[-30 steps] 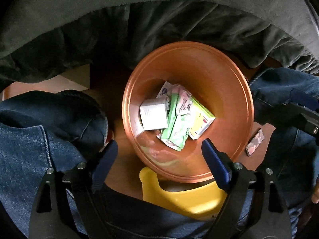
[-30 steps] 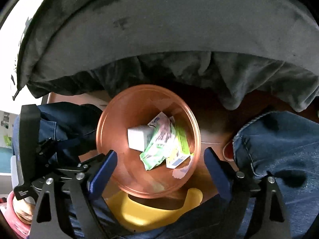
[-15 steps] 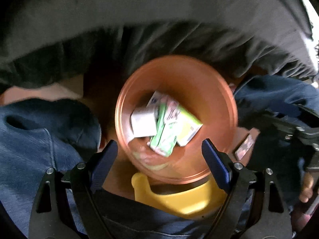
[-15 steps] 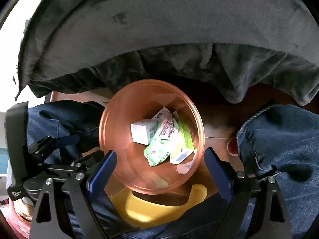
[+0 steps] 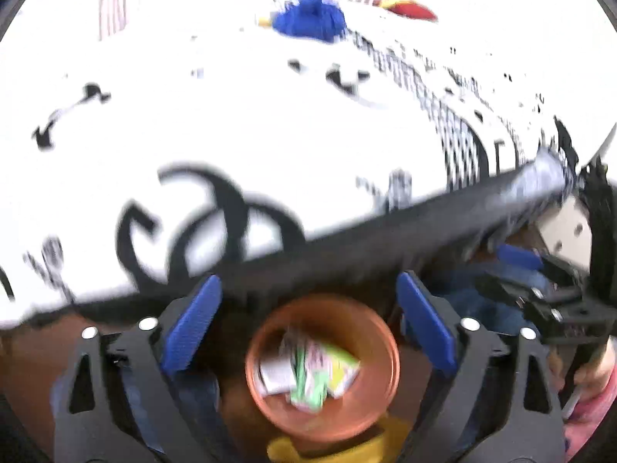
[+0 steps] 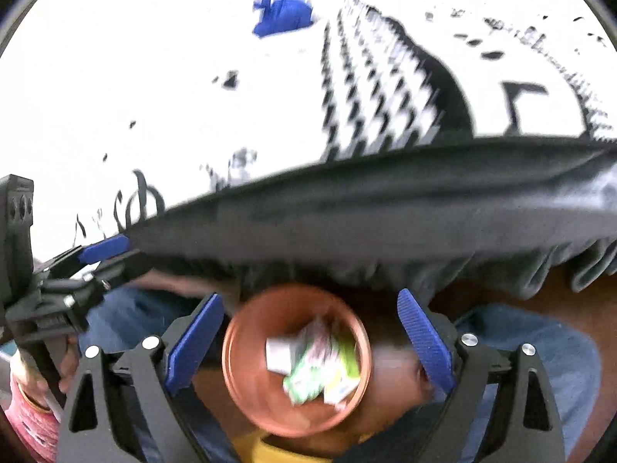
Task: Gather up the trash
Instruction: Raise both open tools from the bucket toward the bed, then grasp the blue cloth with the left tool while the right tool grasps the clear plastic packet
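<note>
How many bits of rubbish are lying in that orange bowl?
About 4, blurred: a white box at the left of the orange bowl, a green wrapper in the middle, a pinkish wrapper above it, a yellow-green carton at the right. More may hide underneath.

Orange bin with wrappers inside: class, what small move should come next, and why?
Probably steady both tools over the white patterned bedspread and look for more litter. The orange bin holds wrappers, and both the left tool and right tool are open and empty.
</note>
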Available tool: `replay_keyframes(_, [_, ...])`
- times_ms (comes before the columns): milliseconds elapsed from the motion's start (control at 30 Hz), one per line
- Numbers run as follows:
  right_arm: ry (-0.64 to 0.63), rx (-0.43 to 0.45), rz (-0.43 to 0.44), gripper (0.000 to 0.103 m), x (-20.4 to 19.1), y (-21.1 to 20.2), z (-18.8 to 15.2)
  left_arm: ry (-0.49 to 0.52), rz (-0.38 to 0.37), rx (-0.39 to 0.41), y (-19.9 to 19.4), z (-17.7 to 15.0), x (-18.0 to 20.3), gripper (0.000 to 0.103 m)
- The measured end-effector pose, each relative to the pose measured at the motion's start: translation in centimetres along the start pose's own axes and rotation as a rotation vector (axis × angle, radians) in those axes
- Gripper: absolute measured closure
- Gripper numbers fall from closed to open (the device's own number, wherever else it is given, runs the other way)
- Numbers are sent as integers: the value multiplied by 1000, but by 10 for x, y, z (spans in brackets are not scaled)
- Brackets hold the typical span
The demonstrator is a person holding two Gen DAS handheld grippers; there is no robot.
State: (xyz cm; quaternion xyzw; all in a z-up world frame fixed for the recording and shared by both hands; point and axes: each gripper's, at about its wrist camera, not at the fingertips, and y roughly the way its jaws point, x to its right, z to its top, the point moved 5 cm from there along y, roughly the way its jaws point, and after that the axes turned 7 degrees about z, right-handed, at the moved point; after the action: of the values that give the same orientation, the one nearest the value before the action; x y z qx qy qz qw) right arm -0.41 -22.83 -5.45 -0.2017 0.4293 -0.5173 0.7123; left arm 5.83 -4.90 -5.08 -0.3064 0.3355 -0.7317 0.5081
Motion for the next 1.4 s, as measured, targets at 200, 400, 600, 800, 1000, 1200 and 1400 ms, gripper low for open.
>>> replay_keyframes(200, [15, 105, -10, 9, 17, -26, 23, -38, -79, 80, 16, 92, 4, 12])
replay_keyframes(400, [46, 66, 5, 9, 31, -14, 24, -96, -87, 97, 65, 191, 16, 12])
replay_keyframes(600, [-15, -1, -11, 9, 27, 4, 22, -148, -12, 47, 125, 254, 19, 12])
replay_keyframes(800, [-77, -39, -15, 9, 20, 18, 31, -222, 2, -27, 170, 282, 9, 12])
replay_keyframes(1000, [-73, -42, -21, 9, 22, 21, 46, -119, 12, 0, 172, 279, 25, 36])
replay_keyframes(1200, [-78, -6, -18, 9, 19, 4, 65, -127, -52, 48, 137, 260, 17, 41])
replay_keyframes(1400, [-127, 97, -32, 9, 11, -18, 114, -113, -50, 102, 81, 216, -4, 41])
